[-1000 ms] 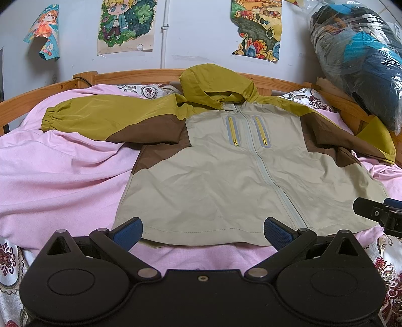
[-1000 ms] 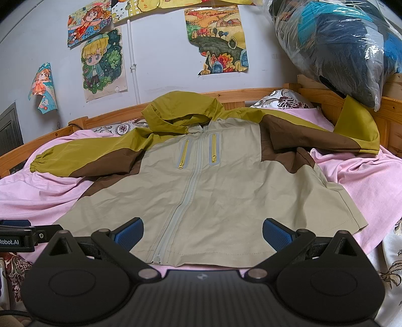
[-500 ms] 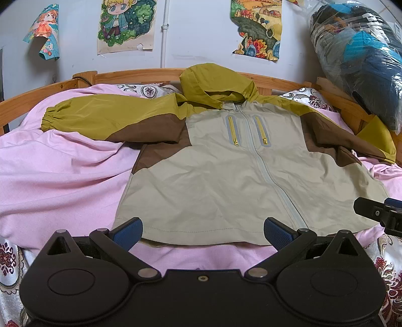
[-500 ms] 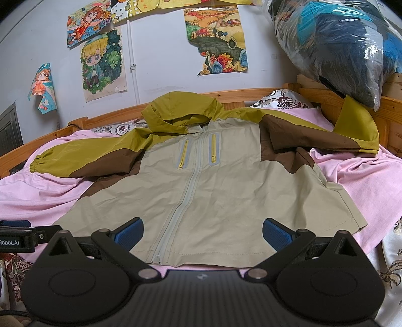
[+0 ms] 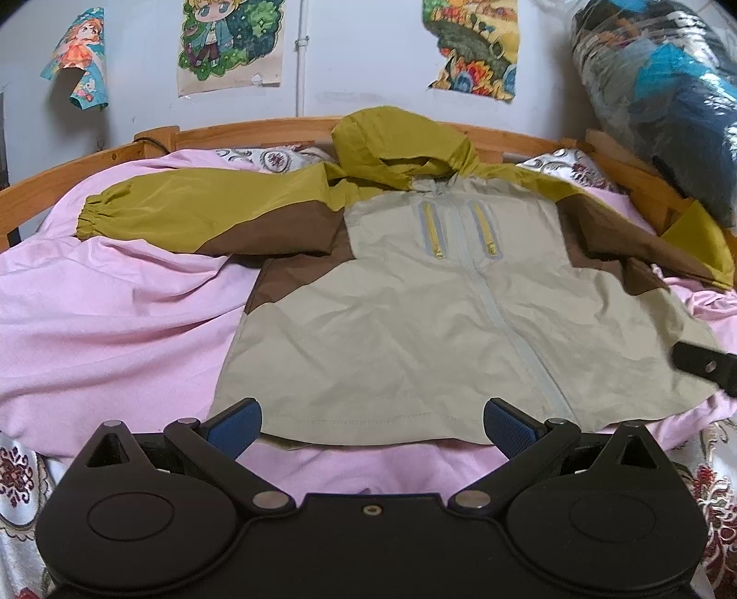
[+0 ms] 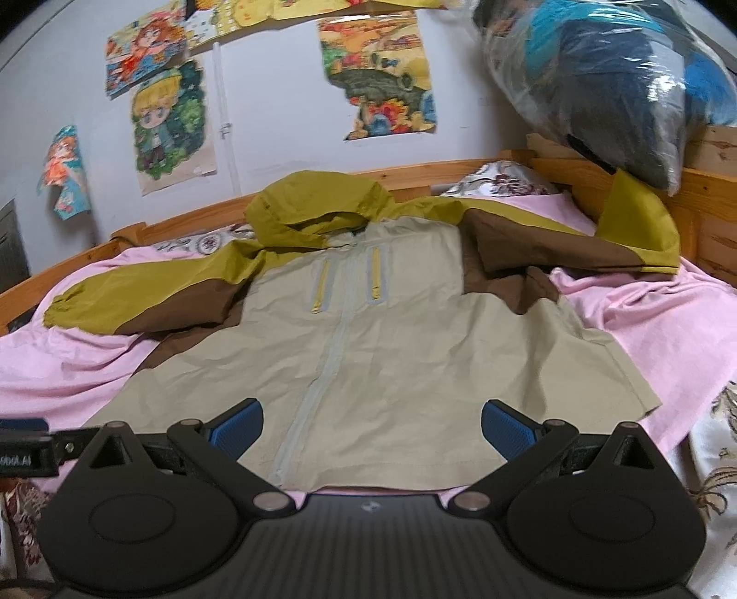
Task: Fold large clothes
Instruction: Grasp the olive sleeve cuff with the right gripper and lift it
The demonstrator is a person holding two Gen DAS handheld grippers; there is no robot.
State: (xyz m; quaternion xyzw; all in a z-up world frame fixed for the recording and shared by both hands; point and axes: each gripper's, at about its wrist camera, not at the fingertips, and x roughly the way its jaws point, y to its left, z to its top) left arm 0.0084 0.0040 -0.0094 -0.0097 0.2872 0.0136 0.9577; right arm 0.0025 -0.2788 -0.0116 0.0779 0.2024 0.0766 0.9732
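A hooded jacket (image 5: 414, 322), beige with brown and olive sleeves, lies front up and spread flat on a pink sheet (image 5: 101, 322); it also shows in the right wrist view (image 6: 391, 345). Its left sleeve (image 5: 193, 221) stretches out; its right sleeve (image 6: 576, 239) bends up against the bed rail. My left gripper (image 5: 372, 426) is open and empty just before the hem's left part. My right gripper (image 6: 372, 426) is open and empty over the hem's right part. Each gripper's edge shows in the other's view.
A wooden bed rail (image 5: 221, 133) runs around the back. A plastic bag of clothes (image 6: 599, 83) sits at the back right. Posters (image 5: 230, 41) hang on the wall. Patterned bedding (image 5: 23, 470) lies at the near corners.
Both grippers have moved slightly forward toward the jacket's hem; the right wrist view now looks a little lower. The jacket has not moved.
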